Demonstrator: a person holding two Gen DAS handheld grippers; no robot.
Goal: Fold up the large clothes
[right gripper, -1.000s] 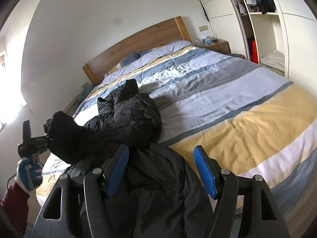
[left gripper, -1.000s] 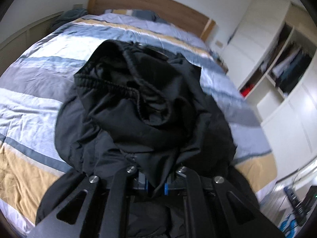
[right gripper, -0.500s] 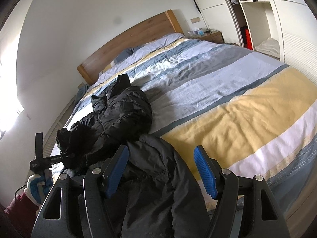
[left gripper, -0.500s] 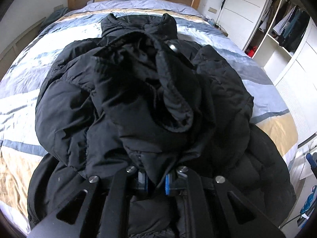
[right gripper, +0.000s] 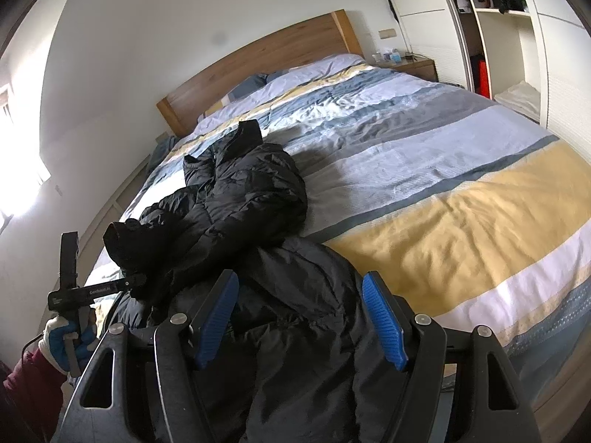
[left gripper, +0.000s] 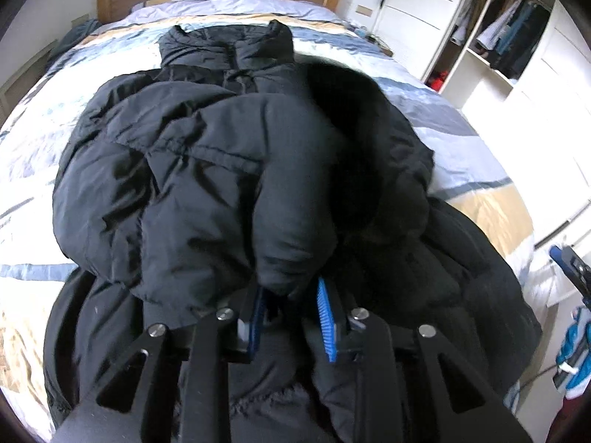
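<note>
Black puffer jacket (left gripper: 177,170) spread on striped duvet (right gripper: 461,192), near the foot corner of the bed, collar (left gripper: 225,46) toward the wooden headboard (right gripper: 258,59). Hem end bunched at the bed edge nearest both cameras. One sleeve (left gripper: 295,221) doubled back over the jacket front, cuff end blurred (dark smear in the left wrist view, can't resolve detail).

Left gripper (left gripper: 291,321): jaws partway apart, just been opening. Sleeve fold sits between the blue pads (left gripper: 327,325), right-side pad clear of the fabric; left-side pad half hidden under the fold, contact there unclear. No firm pinch visible. Same gripper seen from the right wrist view at the jacket's left side (right gripper: 136,280), tips buried in black fabric, held by a gloved hand (right gripper: 66,336) with a dark red sleeve (right gripper: 26,384) below it.

Right gripper (right gripper: 299,317): jaws wide apart, nothing between the pads, hovering above the hem end of the jacket, apart from the fabric.

Rest of duvet right of the jacket bare, wrinkled. Open wardrobe (left gripper: 509,37) right of the headboard, hanging clothes inside. Nightstand (right gripper: 413,64) beside the headboard, small items on top (too small to tell). Pillow (right gripper: 251,83) against the headboard.
</note>
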